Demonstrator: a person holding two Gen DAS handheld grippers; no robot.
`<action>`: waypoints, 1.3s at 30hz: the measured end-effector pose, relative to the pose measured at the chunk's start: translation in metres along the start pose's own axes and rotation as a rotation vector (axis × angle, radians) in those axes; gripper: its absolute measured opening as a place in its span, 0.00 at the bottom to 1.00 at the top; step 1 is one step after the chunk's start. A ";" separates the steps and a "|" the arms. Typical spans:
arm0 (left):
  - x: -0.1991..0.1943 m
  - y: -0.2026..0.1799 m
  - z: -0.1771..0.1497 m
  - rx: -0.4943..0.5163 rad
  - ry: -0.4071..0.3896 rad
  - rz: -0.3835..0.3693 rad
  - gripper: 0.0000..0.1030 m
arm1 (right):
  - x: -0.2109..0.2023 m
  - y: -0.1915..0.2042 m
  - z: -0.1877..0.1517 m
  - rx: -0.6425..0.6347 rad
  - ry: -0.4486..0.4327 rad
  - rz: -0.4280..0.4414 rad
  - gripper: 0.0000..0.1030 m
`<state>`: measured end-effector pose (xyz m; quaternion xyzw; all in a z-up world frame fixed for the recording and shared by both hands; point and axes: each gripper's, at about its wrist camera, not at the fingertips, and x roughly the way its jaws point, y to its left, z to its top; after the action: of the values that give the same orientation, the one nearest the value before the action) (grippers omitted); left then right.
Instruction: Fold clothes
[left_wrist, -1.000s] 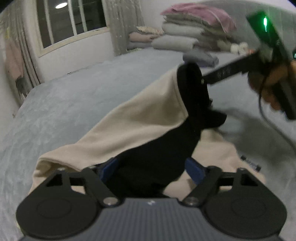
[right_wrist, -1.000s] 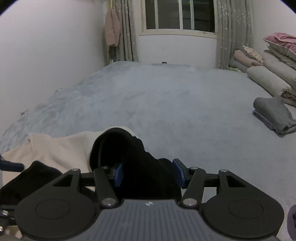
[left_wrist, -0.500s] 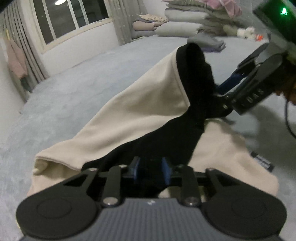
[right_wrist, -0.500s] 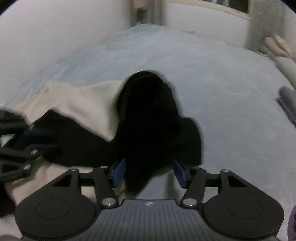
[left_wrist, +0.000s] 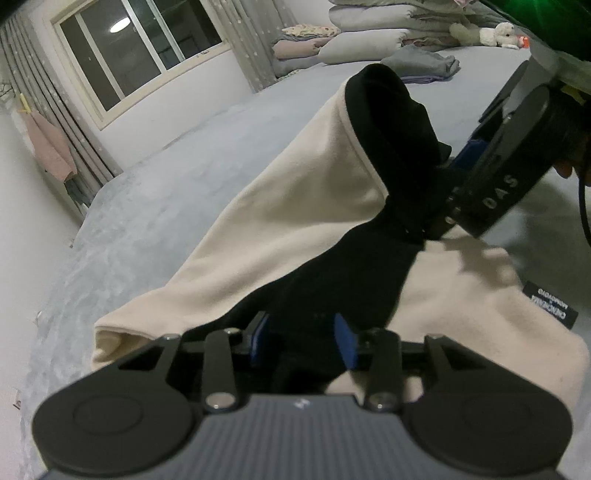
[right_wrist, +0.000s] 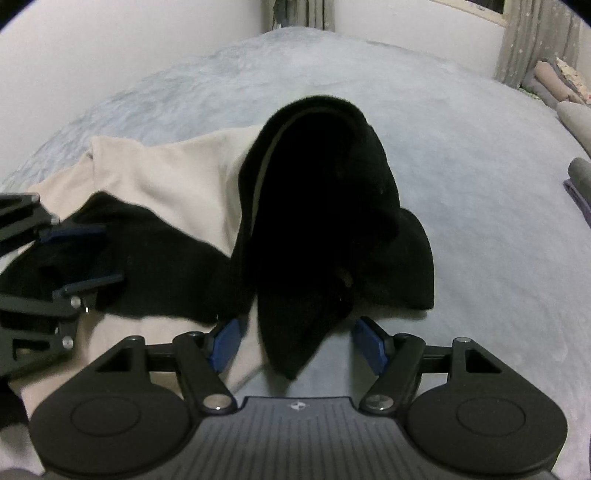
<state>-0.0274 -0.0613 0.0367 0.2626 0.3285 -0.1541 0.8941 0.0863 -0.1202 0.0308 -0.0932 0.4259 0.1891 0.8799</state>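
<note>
A cream and black fleece garment (left_wrist: 295, 192) lies crumpled on the grey-blue bed cover (left_wrist: 166, 184). My left gripper (left_wrist: 302, 339) is shut on a fold of its black part, low at the near edge. The black cuff end (right_wrist: 317, 206) stands up in a hump, and its tip hangs between the wide-apart pads of my right gripper (right_wrist: 297, 343), which is open. Seen from the left wrist, the right gripper (left_wrist: 452, 184) presses against that raised black fold. The right wrist view shows the left gripper (right_wrist: 83, 256) pinching black cloth at the far left.
A folded grey garment (left_wrist: 424, 62) and a stack of bedding (left_wrist: 388, 37) sit at the back of the bed, with a plush toy (left_wrist: 495, 31). A window (left_wrist: 140, 48), curtains and a hanging pink towel (left_wrist: 50, 147) line the wall. The bed cover (right_wrist: 461, 155) spreads beyond the garment.
My left gripper went from wide open to shut on the black fabric. My right gripper dropped toward the bed and its pads spread wider around the black fold.
</note>
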 end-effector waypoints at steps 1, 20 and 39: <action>0.001 0.001 0.000 -0.005 0.002 -0.004 0.07 | 0.000 0.001 0.001 0.004 -0.009 0.005 0.45; -0.019 0.030 0.011 -0.087 -0.118 -0.080 0.59 | -0.080 0.002 0.017 0.049 -0.447 -0.029 0.14; -0.020 0.097 0.034 -0.208 -0.185 0.065 0.00 | -0.118 -0.013 0.017 0.097 -0.661 -0.073 0.13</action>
<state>0.0188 0.0006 0.1075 0.1638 0.2502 -0.1139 0.9474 0.0369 -0.1565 0.1340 -0.0001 0.1223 0.1570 0.9800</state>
